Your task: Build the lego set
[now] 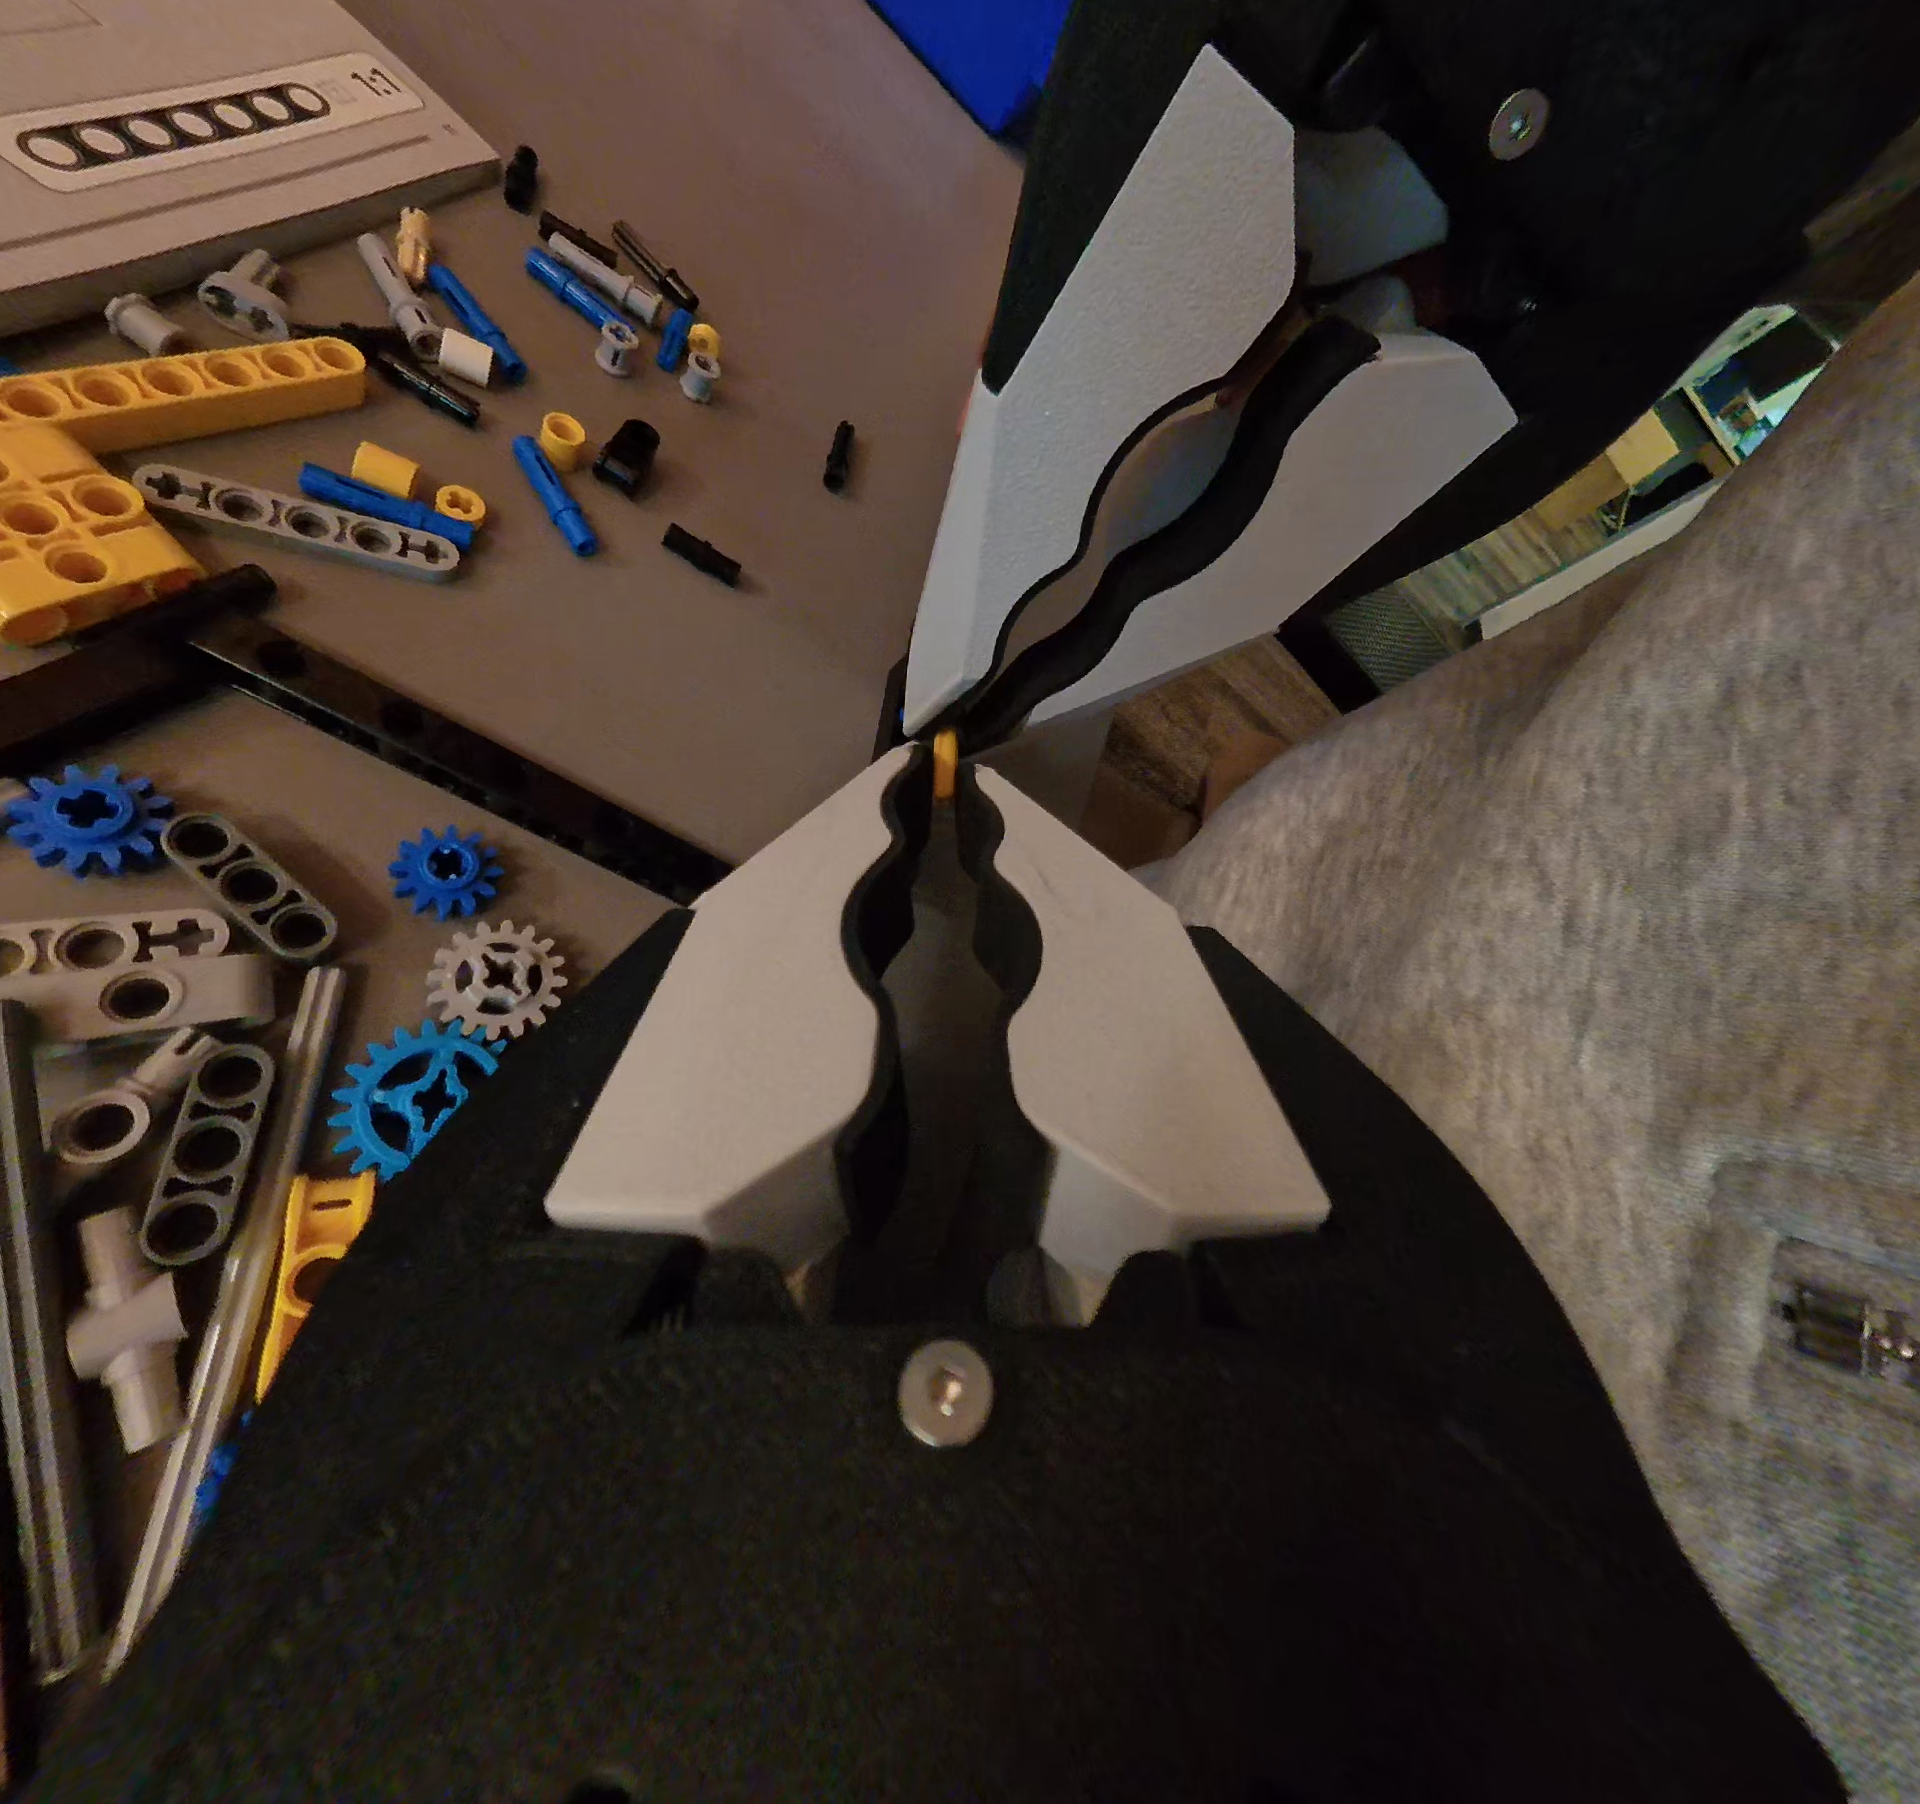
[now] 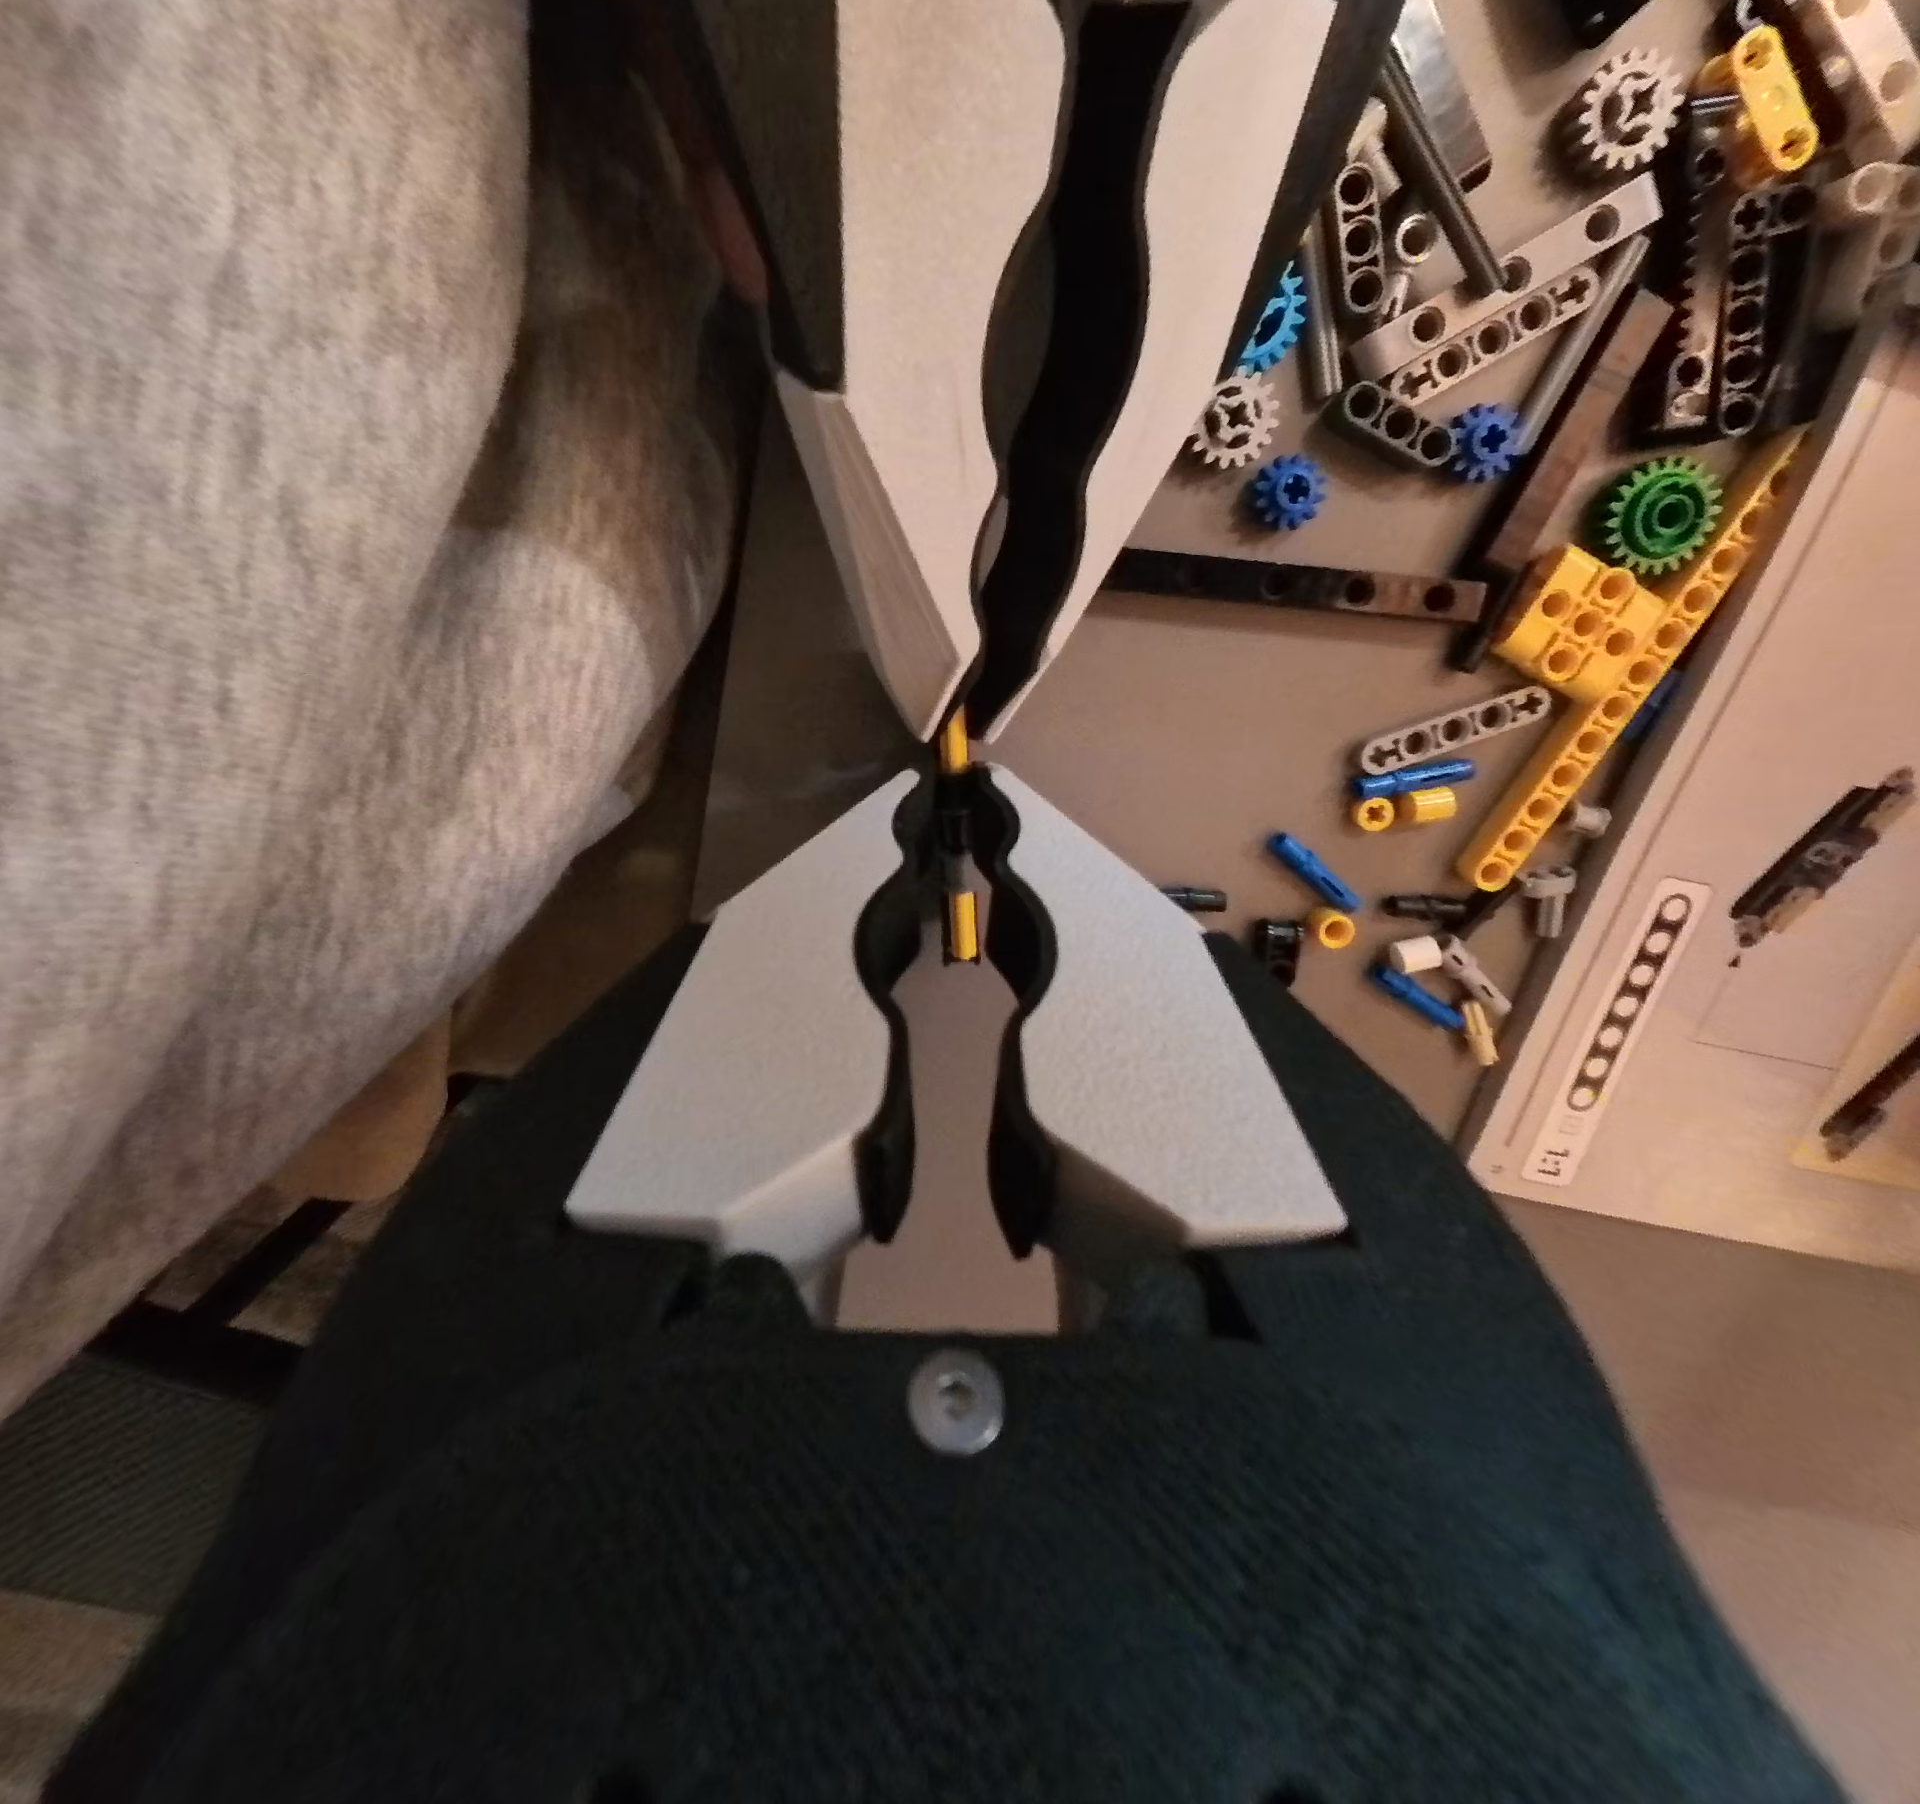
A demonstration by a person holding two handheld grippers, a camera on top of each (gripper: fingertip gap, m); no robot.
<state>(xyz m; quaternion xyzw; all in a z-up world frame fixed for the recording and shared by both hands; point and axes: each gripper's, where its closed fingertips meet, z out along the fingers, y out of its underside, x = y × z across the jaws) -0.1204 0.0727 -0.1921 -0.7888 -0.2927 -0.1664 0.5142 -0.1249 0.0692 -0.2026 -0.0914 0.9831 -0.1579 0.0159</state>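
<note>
My two grippers meet tip to tip above the table edge. In the left wrist view my left gripper (image 1: pixel 940 765) is shut on a small yellow part (image 1: pixel 943 772), and my right gripper (image 1: pixel 961 715) comes in from the upper right with its tips touching the same spot. In the right wrist view my right gripper (image 2: pixel 951 786) is shut on a thin yellow, grey and black pin piece (image 2: pixel 958 907) that runs along its jaws. The piece's yellow end (image 2: pixel 951 741) reaches into the tips of the left gripper (image 2: pixel 961 710). How the parts join is hidden by the fingers.
Loose pieces lie on the grey table: a yellow beam (image 1: pixel 187 383), blue gears (image 1: pixel 88 819), a grey gear (image 1: pixel 497 977), a green gear (image 2: pixel 1662 513), pins and a long black beam (image 2: pixel 1299 585). An instruction booklet (image 1: pixel 156 40) lies beyond. A person's grey clothing (image 1: pixel 1558 923) is close by.
</note>
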